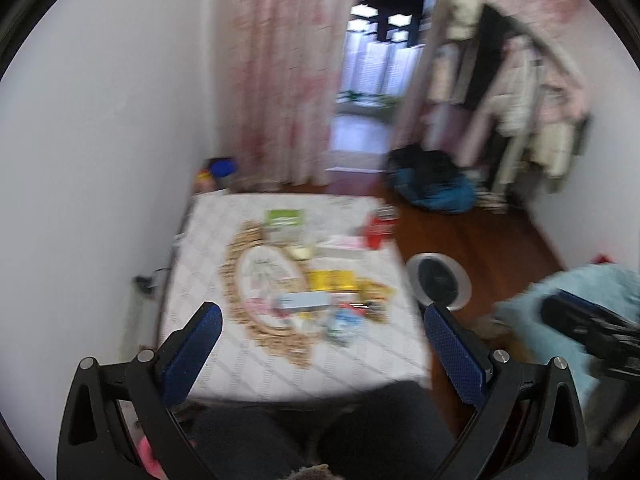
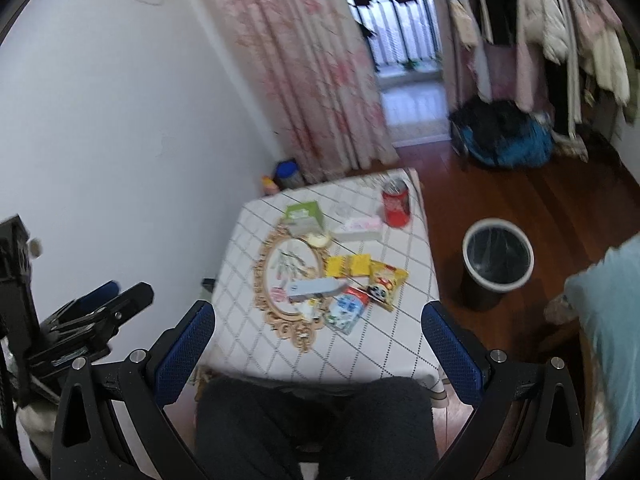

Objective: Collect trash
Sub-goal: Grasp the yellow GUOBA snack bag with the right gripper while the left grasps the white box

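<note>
Past our dark-trousered knees (image 2: 316,420), both grippers, left (image 1: 322,360) and right (image 2: 318,356), gape empty; crumpled yellow snack wrapper (image 2: 386,280) lies ahead, nearer the right.

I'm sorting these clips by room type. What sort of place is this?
Most likely a bedroom or dressing corner in a home: clothes hang on a rack, a floral curtain covers a balcony doorway, and a small cloth-covered table of snack wrappers stands beside a lined waste bin on a wooden floor.

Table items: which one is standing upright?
The red drink can at the table's far right corner; the yellow packets and other wrappers lie flat.
</note>
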`<state>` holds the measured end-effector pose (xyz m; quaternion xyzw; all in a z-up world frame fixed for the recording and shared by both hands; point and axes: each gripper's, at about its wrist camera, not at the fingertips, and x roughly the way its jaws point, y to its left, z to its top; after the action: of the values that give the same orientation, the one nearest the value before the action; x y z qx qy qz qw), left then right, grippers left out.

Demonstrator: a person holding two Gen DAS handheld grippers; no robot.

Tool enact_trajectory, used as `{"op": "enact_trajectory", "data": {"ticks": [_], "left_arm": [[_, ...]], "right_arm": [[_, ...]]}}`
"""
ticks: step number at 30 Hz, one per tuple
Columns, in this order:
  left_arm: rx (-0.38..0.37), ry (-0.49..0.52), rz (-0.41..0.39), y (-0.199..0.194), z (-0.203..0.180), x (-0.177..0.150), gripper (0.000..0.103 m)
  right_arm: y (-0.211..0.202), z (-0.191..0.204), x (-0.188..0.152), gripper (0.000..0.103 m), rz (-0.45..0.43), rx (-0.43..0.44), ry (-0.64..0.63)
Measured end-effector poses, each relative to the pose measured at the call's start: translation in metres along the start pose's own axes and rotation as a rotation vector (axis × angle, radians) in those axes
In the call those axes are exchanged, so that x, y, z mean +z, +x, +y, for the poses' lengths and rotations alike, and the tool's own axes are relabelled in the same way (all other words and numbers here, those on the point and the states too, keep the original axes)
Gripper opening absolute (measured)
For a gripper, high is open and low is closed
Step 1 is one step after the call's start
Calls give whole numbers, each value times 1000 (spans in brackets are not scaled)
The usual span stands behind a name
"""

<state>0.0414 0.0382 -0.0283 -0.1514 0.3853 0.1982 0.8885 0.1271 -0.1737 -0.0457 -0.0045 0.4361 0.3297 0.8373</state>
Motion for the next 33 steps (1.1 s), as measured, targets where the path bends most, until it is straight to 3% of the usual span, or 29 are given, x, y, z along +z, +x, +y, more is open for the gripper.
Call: {"op": "enact_trajectory", "data": {"ticks": [2, 10, 13, 16, 19, 21, 22, 23, 26, 29, 33], "left_arm": [[90, -20, 48, 42, 11, 0, 103], [214, -128, 331, 197, 58, -32, 103], [212, -158, 417, 236, 65, -43, 103], [183, -192, 494, 273, 69, -55, 103], [162, -167, 526, 302, 62, -56, 103], [142, -81, 522, 317, 49, -50, 103], [127, -19, 515, 322, 40, -46, 103], [120, 71, 505, 326, 29, -42, 103], [97, 344, 484, 337, -1, -37, 103], [66, 560, 515, 351, -20, -43, 103], [44, 764, 545, 371, -36, -61, 102]], "right_arm": [[36, -15, 4, 103, 40, -29, 37], [212, -81, 7, 103, 242, -146, 192], [277, -100, 1, 102, 321, -169, 244], [327, -116, -4, 94, 379, -179, 289], [366, -126, -8, 94, 430, -171, 330], [380, -130, -10, 92, 455, -151, 344], [386, -131, -11, 82, 470, -138, 347], [392, -132, -12, 64, 491, -130, 343], [396, -133, -13, 50, 519, -130, 303], [383, -142, -18, 49, 542, -145, 299], [370, -149, -30, 50, 575, -153, 293]]}}
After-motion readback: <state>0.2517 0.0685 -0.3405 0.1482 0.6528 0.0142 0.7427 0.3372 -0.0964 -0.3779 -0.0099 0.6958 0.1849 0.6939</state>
